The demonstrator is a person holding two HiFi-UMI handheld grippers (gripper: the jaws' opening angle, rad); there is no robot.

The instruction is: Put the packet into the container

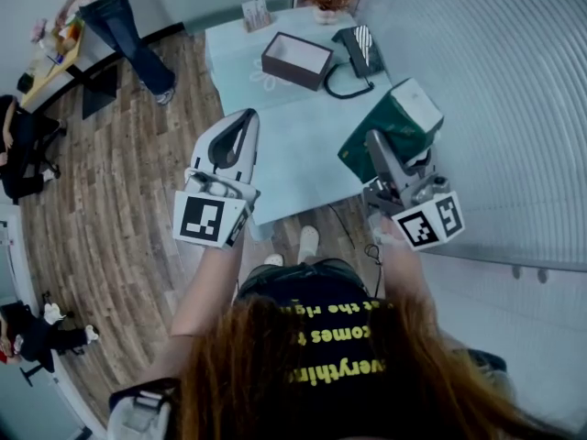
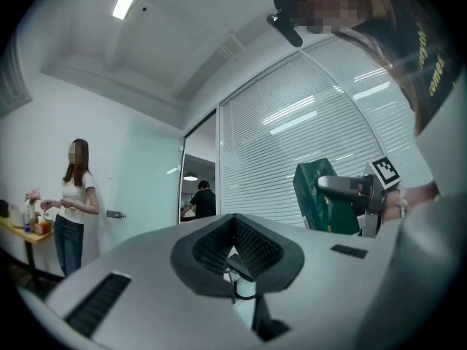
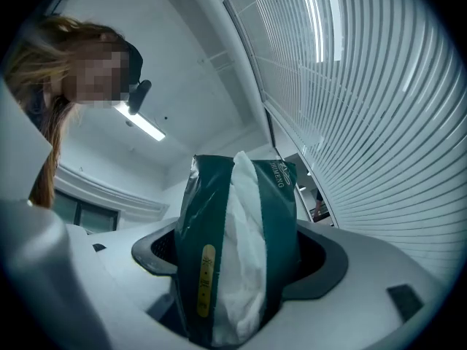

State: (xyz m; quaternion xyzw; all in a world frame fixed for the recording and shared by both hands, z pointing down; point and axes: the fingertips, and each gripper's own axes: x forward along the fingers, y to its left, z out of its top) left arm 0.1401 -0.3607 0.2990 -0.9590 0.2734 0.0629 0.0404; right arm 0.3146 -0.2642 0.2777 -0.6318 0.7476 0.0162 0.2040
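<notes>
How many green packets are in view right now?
1. The green packet is clamped in the right claw, held up over the table's near right side. None shows elsewhere, though the open box's inside is partly hidden.

Head view looks steeply down; gripper views face upward, sharing the blinds [image 2: 306, 144].

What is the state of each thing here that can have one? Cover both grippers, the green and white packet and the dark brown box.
Left gripper: jaws together, empty.
Right gripper: shut on the packet.
Green and white plastic packet: clamped between the jaws, held above the table.
Dark brown rectangular box: open at the top, nothing visible inside, resting on the pale table.
</notes>
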